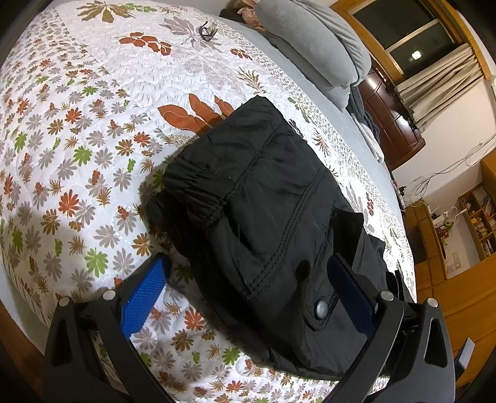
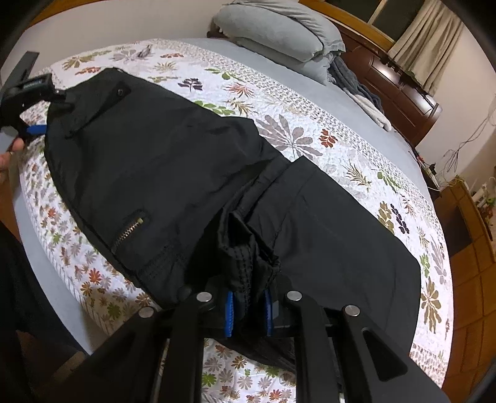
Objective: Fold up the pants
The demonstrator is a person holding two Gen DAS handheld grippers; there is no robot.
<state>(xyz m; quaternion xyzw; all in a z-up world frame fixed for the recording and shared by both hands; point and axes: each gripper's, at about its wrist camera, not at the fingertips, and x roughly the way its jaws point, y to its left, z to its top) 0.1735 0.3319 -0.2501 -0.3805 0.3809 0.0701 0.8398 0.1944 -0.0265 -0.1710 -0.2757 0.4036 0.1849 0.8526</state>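
Floral quilt (image 1: 93, 124), grey pillows (image 2: 279, 28)

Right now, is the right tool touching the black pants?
Touching. The right wrist view shows the right tool closed on a bunched fold of the black pants, the cloth pinched between its blue pads.

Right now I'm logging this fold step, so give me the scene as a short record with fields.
garment: black pants, partly folded, lying on the floral quilt
left gripper: open, its fingers either side of the pants end with the snap button
right gripper: shut on a bunched fold of the pants
zipper pocket: facing up, near the bed edge
pillows: grey, stacked at the headboard
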